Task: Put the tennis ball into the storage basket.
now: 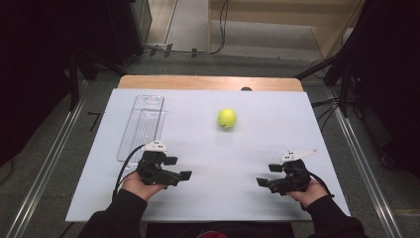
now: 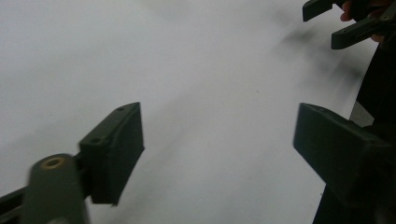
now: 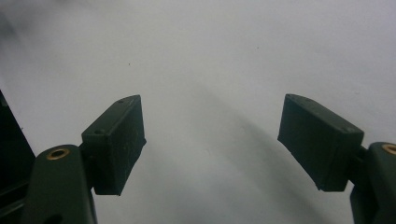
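A yellow-green ball (image 1: 227,118) rests on the white tabletop (image 1: 257,134), in the far middle and apart from both grippers. My left gripper (image 1: 179,167) is held near the front left and points to the right, well short of the ball. In the left gripper view its jaws (image 2: 217,121) stand apart over bare white surface with nothing between them. My right gripper (image 1: 267,174) is at the front right and points left. In the right gripper view it (image 3: 212,116) is open and empty. It also shows open as the right gripper (image 2: 334,21) at the top right of the left gripper view.
A clear ribbed plastic tray (image 1: 142,126) lies lengthwise at the left of the table, just beyond my left hand. A wooden table edge (image 1: 208,82) runs along the far side. Metal rails and dark equipment flank the table on both sides.
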Demonstrator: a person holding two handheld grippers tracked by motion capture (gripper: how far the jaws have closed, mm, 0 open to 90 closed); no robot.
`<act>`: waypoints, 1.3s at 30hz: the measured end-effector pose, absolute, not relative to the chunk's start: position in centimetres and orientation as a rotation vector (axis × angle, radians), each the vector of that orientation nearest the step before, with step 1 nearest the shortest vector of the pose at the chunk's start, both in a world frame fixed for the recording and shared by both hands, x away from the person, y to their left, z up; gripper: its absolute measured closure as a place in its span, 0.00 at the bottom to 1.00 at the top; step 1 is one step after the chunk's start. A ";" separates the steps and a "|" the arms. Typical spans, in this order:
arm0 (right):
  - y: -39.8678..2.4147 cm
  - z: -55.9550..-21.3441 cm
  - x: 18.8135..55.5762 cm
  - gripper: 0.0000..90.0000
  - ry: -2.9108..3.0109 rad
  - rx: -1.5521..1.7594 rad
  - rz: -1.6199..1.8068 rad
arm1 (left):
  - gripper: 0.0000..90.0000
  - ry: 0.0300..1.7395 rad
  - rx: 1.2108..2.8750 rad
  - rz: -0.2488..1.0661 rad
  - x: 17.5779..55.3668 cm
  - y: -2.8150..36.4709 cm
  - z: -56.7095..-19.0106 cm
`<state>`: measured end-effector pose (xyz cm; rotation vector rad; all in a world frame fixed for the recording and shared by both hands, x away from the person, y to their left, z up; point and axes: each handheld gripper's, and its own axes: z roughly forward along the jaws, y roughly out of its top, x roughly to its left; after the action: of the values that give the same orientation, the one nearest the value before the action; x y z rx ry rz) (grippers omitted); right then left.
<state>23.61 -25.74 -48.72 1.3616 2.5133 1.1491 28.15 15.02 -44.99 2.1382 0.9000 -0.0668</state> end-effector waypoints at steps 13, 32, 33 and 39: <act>-25.8 -48.7 23.6 0.23 2.506 1.370 1.157 | 0.00 0.865 2.165 -0.072 28.9 13.2 -45.1; -25.8 -48.7 23.5 0.23 2.511 1.366 1.155 | 0.00 0.884 2.179 -0.050 30.2 12.2 -45.0; -25.7 -48.7 23.5 0.23 2.515 1.360 1.157 | 0.00 0.892 2.174 -0.049 30.3 12.1 -45.0; -25.6 -48.7 23.5 0.23 2.522 1.364 1.156 | 0.00 0.884 2.182 -0.031 30.9 11.7 -44.9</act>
<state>23.48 -25.63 -48.72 1.3637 2.5220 1.1564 30.89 11.70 -44.89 2.1823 0.8841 -0.0307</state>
